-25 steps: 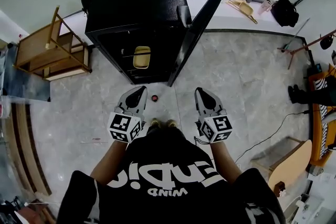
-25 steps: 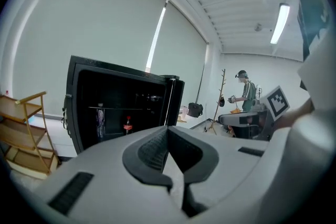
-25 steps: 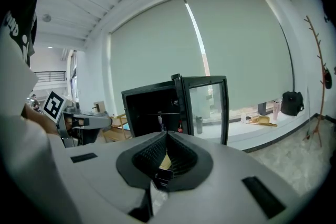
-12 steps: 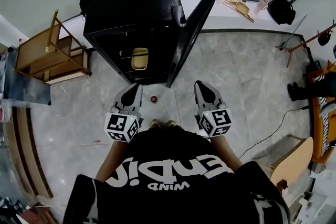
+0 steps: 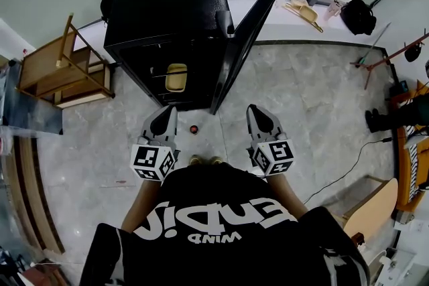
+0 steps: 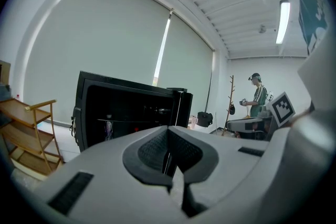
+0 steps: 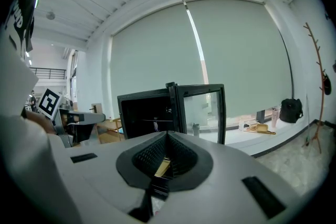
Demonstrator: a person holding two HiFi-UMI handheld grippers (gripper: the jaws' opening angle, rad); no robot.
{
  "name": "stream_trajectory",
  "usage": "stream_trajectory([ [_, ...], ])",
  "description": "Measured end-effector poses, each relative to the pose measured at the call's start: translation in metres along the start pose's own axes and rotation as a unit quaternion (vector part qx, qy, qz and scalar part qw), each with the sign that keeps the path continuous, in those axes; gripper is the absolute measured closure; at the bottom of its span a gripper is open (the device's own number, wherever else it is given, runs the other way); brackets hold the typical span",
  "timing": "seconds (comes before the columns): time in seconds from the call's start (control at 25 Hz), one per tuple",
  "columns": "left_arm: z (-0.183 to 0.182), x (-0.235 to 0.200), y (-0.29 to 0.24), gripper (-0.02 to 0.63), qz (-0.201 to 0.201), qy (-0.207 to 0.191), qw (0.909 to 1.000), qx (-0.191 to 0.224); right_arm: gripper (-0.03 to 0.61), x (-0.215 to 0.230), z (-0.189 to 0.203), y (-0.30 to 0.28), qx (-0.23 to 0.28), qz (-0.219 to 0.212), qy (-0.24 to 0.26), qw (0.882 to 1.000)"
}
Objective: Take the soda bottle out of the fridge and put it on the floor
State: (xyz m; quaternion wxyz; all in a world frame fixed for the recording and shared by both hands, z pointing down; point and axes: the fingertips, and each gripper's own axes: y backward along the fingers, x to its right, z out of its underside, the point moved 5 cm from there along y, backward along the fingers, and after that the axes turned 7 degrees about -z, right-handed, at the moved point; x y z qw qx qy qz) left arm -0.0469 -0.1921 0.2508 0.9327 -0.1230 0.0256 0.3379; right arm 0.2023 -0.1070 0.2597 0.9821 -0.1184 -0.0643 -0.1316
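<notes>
Seen from above, the red-capped soda bottle (image 5: 194,128) stands on the floor (image 5: 301,97) before the open fridge (image 5: 167,17), between the left gripper (image 5: 167,112) and right gripper (image 5: 255,110), whose closed, empty jaws have barely shifted, so the task looks done.

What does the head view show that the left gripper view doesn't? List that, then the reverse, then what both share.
Head view only: a small round red cap on the grey stone floor in front of the fridge.
Left gripper view only: the long white ceiling strip light.
Both: the black fridge with its door open, the wooden slatted rack beside it, and the left gripper, jaws shut and empty.
</notes>
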Motion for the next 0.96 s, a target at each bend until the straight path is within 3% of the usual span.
stream_trajectory([
  [0.96, 0.011, 0.007, 0.008, 0.607, -0.009, 0.008, 0.9998, -0.013, 0.555, 0.003, 0.007, 0.010, -0.004, 0.010, -0.007, 1.000],
])
